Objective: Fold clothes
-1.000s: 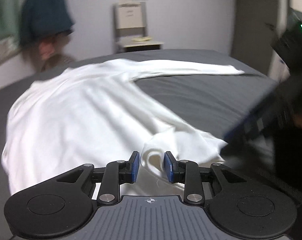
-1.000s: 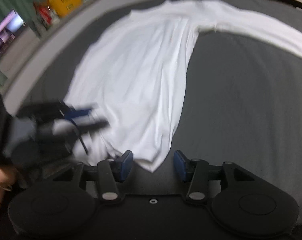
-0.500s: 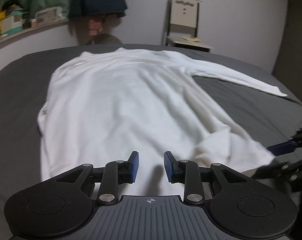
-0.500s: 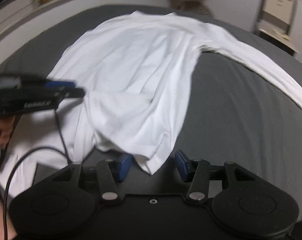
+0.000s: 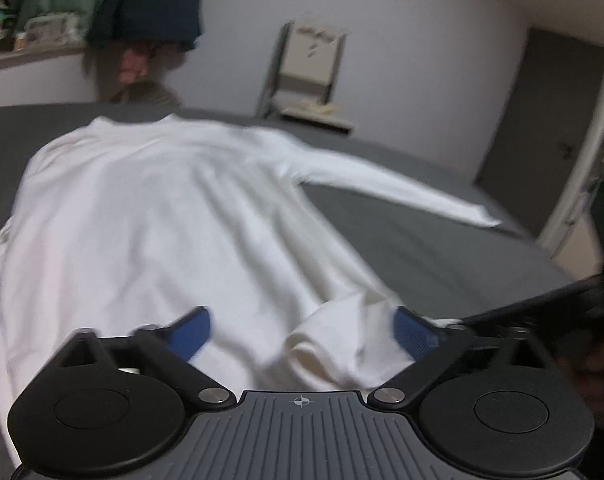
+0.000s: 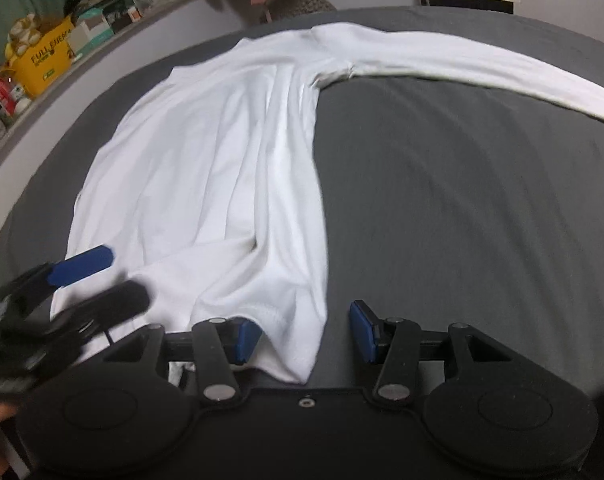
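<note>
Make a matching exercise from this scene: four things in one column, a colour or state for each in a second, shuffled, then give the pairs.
Things:
1. shirt
2. bed
3. left gripper
4. box

Colours or states:
A. yellow, on the ledge
B. white, spread out, one sleeve stretched sideways
C. dark grey, under the shirt
D. jaws wide, having just opened, over a bunched fold near the hem, pads clear of it

Pairs: 1-B, 2-C, 3-D, 4-A

We've got a grey bedsheet (image 6: pixel 461 200), a folding chair (image 5: pixel 309 76) by the wall, a yellow box (image 6: pixel 46 60) on the ledge, and a dark door (image 5: pixel 541 120).
</note>
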Demonstrator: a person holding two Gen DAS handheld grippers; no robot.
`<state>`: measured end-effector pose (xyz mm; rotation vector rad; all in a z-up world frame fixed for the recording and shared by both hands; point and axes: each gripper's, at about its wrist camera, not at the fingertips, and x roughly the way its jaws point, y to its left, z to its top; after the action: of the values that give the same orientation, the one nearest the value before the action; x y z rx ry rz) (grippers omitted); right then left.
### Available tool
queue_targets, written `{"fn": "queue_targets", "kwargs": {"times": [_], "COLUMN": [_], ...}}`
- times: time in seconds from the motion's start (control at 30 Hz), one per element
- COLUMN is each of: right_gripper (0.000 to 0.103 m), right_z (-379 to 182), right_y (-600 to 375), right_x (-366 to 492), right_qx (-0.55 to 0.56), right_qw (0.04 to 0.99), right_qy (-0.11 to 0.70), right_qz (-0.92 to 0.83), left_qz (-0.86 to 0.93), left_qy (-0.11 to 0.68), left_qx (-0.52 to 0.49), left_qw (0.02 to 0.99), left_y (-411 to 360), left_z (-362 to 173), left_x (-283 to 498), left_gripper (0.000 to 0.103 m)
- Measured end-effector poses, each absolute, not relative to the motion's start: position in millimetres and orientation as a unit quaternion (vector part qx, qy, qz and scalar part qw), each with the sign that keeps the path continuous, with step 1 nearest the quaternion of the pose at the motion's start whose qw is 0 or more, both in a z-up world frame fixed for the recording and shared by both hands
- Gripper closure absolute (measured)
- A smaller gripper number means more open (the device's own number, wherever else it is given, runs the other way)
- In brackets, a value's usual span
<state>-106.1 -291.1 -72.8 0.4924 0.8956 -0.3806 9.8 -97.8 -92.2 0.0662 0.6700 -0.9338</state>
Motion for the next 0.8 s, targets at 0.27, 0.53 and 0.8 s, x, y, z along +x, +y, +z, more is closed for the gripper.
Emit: {"fn": "queue_targets", "kwargs": {"times": [0.27, 0.53, 0.8], "right_gripper": [0.078, 0.098, 0.099], "right_z": [-80.7, -71.6, -17.5], "right_y": [-254.8, -267.4, -268.3], "right_x": [-113.3, -129.2, -153.8], "right_qx": [0.18, 0.199, 0.005], "right_qw": [0.861, 0.863, 0.895], "right_qy": [0.415, 0.386, 0.377], "right_qz": [-0.233, -0.26, -0.239], "left_qz": [-0.4, -0.383, -0.415], "left_qy": [0.342, 0.342, 0.344], "left_qx": [0.067, 0.091, 0.139], "left_qw": [0.848, 0.853, 0.831], "left_y": [-98.7, -95.1, -98.3], "left_z": [-105.0, -103.1, -90.2], "left_x": [8.8, 5.2, -11.1], "left_gripper": [0.097, 0.099, 0.1]}}
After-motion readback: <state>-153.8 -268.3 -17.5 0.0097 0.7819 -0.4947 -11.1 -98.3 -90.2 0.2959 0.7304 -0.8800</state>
